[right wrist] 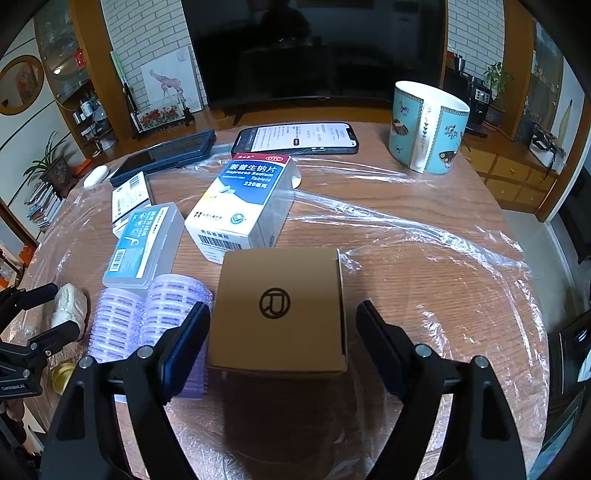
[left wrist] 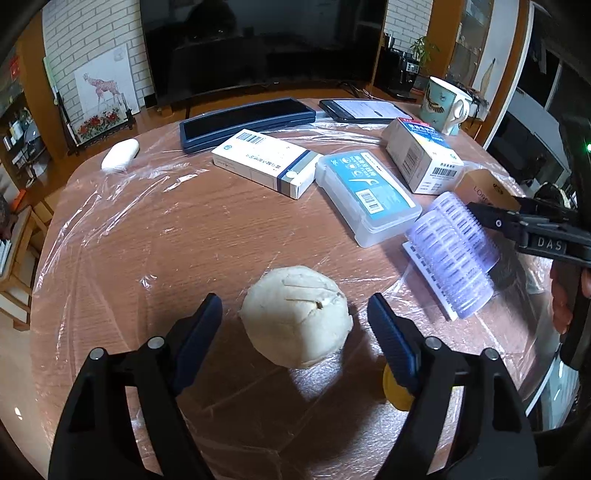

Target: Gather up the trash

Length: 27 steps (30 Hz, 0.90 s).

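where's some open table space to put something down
Free: the plastic-covered table right of the brown box, before the mug; also between wad and white case. Crowded: around the floss box.

Both grippers have glossy black plastic frames with silver round pivot screws and dark blue ribbed pads on their fingers point(left wrist: 391, 339). The right gripper point(left wrist: 476, 212) bears raised letters "DAS"; bare skin of the hand point(left wrist: 563, 295) shows behind it.

- White brick wall point(right wrist: 147, 33) behind dark TV point(right wrist: 314, 48)
- Giraffe painting point(left wrist: 105, 92) leaning left
- Wooden shelving point(right wrist: 517, 74) right
- Potted plant point(right wrist: 48, 162) left
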{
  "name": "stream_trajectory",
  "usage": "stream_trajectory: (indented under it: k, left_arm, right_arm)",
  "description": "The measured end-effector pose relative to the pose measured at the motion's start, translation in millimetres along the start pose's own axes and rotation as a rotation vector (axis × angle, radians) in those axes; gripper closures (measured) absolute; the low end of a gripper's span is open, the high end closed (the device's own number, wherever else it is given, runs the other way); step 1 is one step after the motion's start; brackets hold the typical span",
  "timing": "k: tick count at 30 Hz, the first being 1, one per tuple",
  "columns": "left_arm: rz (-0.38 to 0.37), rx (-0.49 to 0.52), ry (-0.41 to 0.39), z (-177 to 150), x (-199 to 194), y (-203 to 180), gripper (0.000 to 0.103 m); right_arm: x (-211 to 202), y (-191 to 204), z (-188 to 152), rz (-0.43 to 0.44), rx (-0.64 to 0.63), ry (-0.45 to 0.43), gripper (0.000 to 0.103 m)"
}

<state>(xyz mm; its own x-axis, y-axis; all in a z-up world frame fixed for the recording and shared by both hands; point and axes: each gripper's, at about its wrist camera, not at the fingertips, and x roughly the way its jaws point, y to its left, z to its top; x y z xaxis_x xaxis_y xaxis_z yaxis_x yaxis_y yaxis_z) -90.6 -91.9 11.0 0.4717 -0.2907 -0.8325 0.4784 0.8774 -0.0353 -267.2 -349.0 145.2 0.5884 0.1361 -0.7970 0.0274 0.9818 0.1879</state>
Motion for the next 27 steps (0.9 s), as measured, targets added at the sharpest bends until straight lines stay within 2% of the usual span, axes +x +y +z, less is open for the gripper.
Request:
stream_trajectory:
  k: [5, 14, 16, 17, 18, 27]
  left_arm:
    - [0.02, -0.001, 0.016, -2, 8, 1, 0.037]
    - [0.019, -0.011, 0.002, -3, 6, 3, 0.049]
    - [0.021, -0.018, 0.002, -3, 6, 4, 0.05]
    - [0.024, -0.017, 0.002, -3, 5, 3, 0.05]
    - [0.027, -0.017, 0.002, -3, 5, 3, 0.05]
    - [0.02, -0.057, -0.015, -5, -5, 10, 0.051]
  right_arm:
    - [3, 0, 1, 0.003, 0.004, 0.008, 0.023]
    - [14, -3, 5, 0.021, 0.022, 0.036, 0.022]
    - [13, -2, 5, 0.024, 0.014, 0.032, 0.031]
    - [12, -2, 5, 0.023, 0.01, 0.031, 0.042]
    - [12, -2, 5, 0.029, 0.011, 0.032, 0.044]
    - [-12, -18, 2, 0.11, 0.103, -0.025, 0.045]
